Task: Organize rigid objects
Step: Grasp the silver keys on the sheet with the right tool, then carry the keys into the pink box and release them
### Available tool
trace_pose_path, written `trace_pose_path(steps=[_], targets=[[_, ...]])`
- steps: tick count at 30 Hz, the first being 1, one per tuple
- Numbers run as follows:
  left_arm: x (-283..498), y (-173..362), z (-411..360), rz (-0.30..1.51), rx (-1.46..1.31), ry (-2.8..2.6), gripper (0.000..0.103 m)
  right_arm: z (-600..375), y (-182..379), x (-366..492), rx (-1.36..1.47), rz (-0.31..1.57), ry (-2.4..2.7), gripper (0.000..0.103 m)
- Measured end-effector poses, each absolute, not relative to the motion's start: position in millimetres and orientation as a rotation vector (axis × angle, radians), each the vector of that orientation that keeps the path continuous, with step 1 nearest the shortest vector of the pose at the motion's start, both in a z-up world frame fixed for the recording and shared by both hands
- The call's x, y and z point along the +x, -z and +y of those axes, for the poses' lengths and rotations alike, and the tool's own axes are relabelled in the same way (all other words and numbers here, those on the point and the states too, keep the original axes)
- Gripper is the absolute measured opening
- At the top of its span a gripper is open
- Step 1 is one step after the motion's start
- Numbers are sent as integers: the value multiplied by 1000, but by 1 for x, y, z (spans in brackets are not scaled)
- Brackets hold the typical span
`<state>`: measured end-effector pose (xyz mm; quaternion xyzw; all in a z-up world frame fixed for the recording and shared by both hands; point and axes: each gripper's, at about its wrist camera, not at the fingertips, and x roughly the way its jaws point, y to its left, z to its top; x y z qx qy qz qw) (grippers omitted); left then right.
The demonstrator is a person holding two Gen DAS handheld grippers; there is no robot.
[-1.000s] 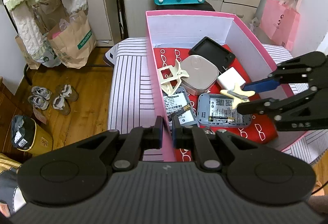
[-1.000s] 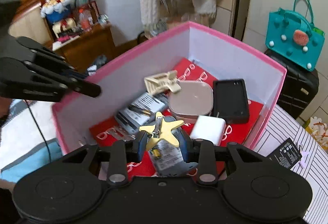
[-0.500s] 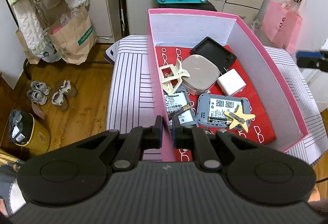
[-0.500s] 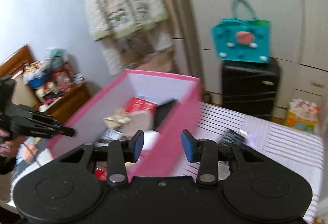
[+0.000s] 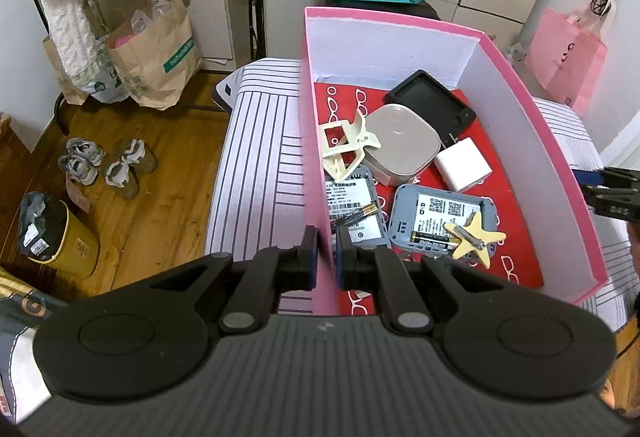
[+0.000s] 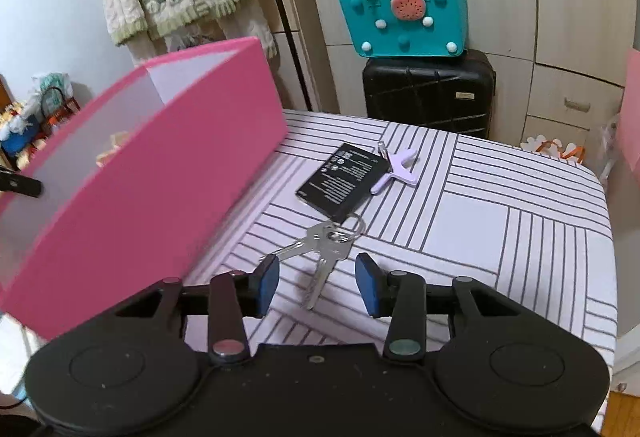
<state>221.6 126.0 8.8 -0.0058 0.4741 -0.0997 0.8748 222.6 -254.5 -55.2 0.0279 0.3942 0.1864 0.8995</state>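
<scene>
Nearest the right wrist camera, the right gripper point(image 6: 316, 283) stands with its blue pads apart and nothing pressed between them; its jaws have just been opening, and the blade of one key lies on the cloth in the gap between them. That bunch of keys point(image 6: 326, 241) rests on the striped tabletop point(image 6: 500, 237), just outside the long wall of the pink box point(image 6: 160, 189). A little beyond the keys, also outside the box, lies a flat black battery point(image 6: 344, 181), its far edge touching a pale lilac clip point(image 6: 398, 167). Across the box, the left gripper point(image 5: 326, 255) is clamped on the box's near wall, apparently steadying it. Inside the box, the yellow star clip point(image 5: 476, 239) lies on a grey router point(image 5: 440, 217), with a cream hair claw point(image 5: 344, 145), a round-cornered grey case point(image 5: 400, 143), a white charger point(image 5: 462, 165) and a black tray point(image 5: 432, 103) further in. The step in hand looks like fetching the next loose item. The next move calls for lowering the jaws around the keys and closing low enough to catch the flat metal.
</scene>
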Motion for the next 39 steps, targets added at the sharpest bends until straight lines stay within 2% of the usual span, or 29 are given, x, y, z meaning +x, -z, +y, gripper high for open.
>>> trace_pose_path(steps=[6, 9, 11, 15, 18, 19, 21, 22, 30, 39], targets=[[225, -8, 124, 1009, 3, 205, 8, -239, 62, 238, -42, 811, -355, 49], [225, -8, 122, 1007, 10, 200, 8, -231, 65, 244, -65, 813, -367, 57], [225, -8, 122, 1008, 5, 202, 8, -226, 67, 248, -89, 805, -340, 67], [224, -9, 121, 1004, 8, 202, 8, -224, 66, 252, -51, 819, -312, 65], [225, -9, 121, 1000, 8, 204, 8, -224, 67, 251, -37, 803, -316, 49], [225, -9, 121, 999, 9, 204, 8, -225, 66, 251, -25, 800, -315, 24], [224, -9, 121, 996, 19, 204, 8, -228, 65, 253, 7, 817, -324, 22], [224, -9, 120, 995, 28, 205, 8, -231, 64, 252, 34, 819, -326, 10], [223, -11, 110, 993, 139, 223, 8, -241, 57, 231, 127, 795, -347, 6], [223, -11, 105, 1023, 214, 252, 8, -234, 7, 208, 100, 715, -392, 6]])
